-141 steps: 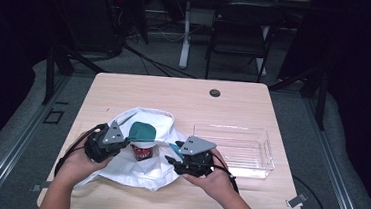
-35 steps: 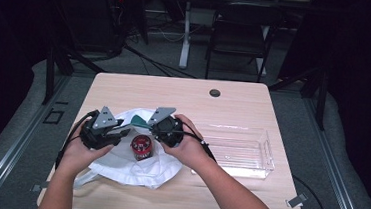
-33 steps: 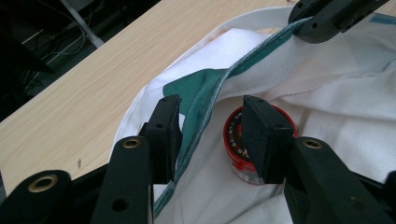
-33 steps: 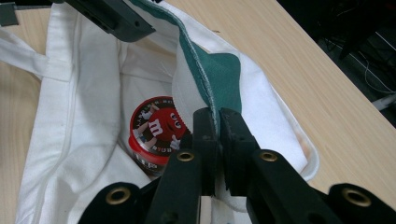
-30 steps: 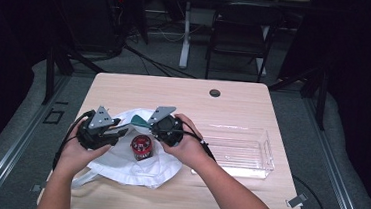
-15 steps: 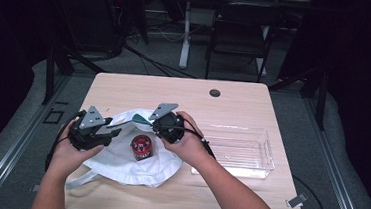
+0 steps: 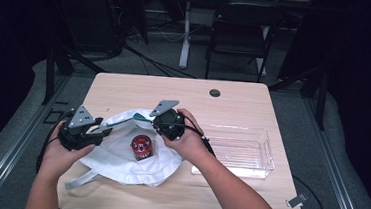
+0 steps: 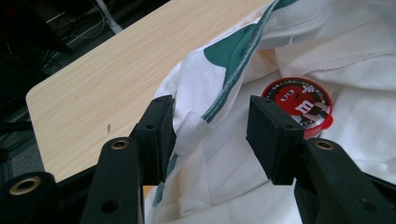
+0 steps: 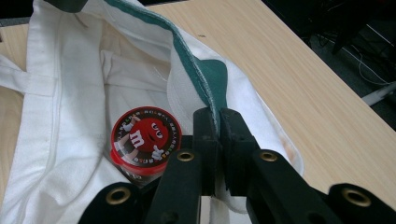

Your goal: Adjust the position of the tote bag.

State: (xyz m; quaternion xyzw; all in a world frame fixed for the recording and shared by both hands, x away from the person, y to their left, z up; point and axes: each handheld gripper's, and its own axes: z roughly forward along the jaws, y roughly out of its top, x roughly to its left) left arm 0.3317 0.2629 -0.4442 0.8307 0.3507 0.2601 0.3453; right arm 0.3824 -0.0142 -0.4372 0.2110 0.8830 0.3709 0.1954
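White cloth bag [image 7: 134, 155] lies on the table [image 7: 233, 103], toward its left front part, mouth held up. A round red candy tub [image 7: 141, 146] stands inside the bag, lid up; the lid shows a red cartoon candy figure.

Right gripper [image 9: 218, 122]: jaws pressed together, pinching the bag's green-trimmed rim [image 9: 187, 51]. In the high view this gripper sits just behind the tub, lifting the rim off the table.

Left gripper [image 8: 210, 135]: jaws spread, having just been opening. A fold of the bag's rim and its green trim runs between them; the cloth lies against the left pad [image 8: 161, 135], the right pad [image 8: 268, 135] stands clear of it. In the high view it is near the table's left edge.

Clear plastic tray [image 7: 264, 156] sits by the right edge, just beside the person's right forearm.
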